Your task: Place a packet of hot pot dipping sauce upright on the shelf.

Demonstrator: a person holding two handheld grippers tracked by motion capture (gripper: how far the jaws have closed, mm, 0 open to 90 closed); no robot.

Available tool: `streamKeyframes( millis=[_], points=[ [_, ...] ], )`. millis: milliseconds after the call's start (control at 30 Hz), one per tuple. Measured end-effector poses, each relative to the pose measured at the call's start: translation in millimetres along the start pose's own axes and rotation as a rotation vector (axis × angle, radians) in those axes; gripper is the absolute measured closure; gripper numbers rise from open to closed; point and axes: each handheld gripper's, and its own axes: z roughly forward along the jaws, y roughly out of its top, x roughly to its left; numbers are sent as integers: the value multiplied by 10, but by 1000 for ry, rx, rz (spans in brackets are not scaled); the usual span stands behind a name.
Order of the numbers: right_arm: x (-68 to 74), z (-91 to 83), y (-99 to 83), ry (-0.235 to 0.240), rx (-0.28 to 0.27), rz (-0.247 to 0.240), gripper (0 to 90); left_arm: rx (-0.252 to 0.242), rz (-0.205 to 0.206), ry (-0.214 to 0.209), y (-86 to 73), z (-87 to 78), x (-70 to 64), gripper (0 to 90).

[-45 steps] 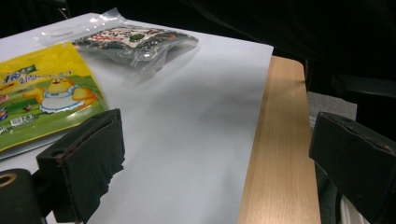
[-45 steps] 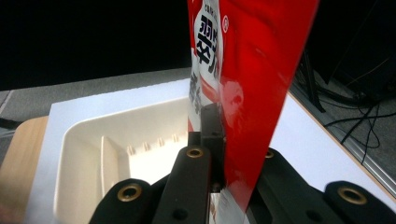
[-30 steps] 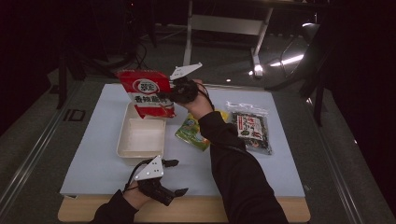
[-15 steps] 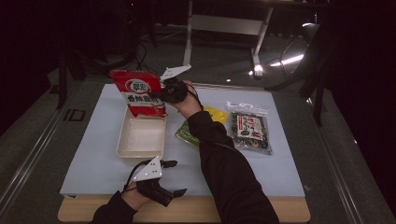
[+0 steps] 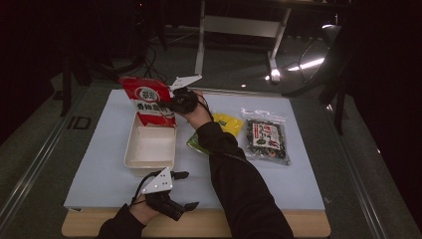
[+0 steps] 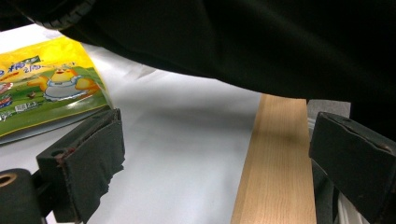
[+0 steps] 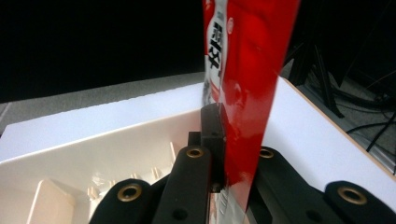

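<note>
My right gripper (image 5: 169, 103) is shut on a red and white snack bag (image 5: 149, 101) and holds it upright over the far end of the cream tray (image 5: 149, 147). In the right gripper view the red bag (image 7: 245, 70) is pinched edge-on between the jaws, with the tray (image 7: 93, 154) below. My left gripper (image 5: 186, 189) rests open at the table's near edge. The left gripper view has its jaws wide apart over the white mat and the wooden table edge (image 6: 275, 163), nothing between them.
A yellow and green snack pack (image 5: 226, 123) lies right of the tray, partly under the right forearm; its printed face (image 6: 42, 93) is in the left gripper view. A dark seaweed packet (image 5: 266, 135) lies farther right. The white mat (image 5: 99, 164) covers the table.
The right gripper has carried the red bag left and toward the far side, from above the tray's right side to its far end. The left gripper has stayed put.
</note>
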Motion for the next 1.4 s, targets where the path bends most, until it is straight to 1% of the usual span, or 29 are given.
streamKeyframes(
  millis=[67, 200, 467, 567, 700, 733, 767, 900, 967, 1100, 1233, 1367, 1400],
  points=[
    [-9, 13, -22, 2, -1, 14, 900, 1, -1, 0, 0, 0, 0, 42],
    [-12, 51, -57, 0, 6, 8, 900, 1, -2, 0, 0, -1, 2, 43],
    [-26, 88, -132, 8, 0, 42, 899, 5, -1, -3, -6, 10, 0, 43],
    [-1, 133, -161, -4, 43, 26, 897, 8, 0, -4, -7, 13, 1, 42],
    [11, 133, -183, -13, 74, 40, 874, 15, 3, -6, -9, 24, -3, 42],
    [12, 133, -184, -26, 91, 36, 860, 14, 4, -7, -9, 26, -6, 42],
    [13, 126, -183, -33, 103, 35, 832, 15, 5, -8, -9, 29, -7, 42],
    [15, 89, -167, -40, 123, 40, 801, 16, 5, -10, -8, 37, -6, 43],
    [28, 32, -141, -53, 138, 36, 756, 18, 8, -10, -6, 43, -9, 42],
    [55, -36, -131, -71, 154, 20, 741, 21, 8, -13, -10, 56, -13, 43],
    [71, -131, -151, -87, 147, 14, 718, 21, 10, -12, -5, 64, -16, 42],
    [77, -216, -178, -94, 143, 22, 699, 18, 7, -13, 0, 70, -13, 42],
    [80, -237, -184, -102, 148, 24, 698, 19, 9, -13, 1, 73, -13, 42]
  ],
)
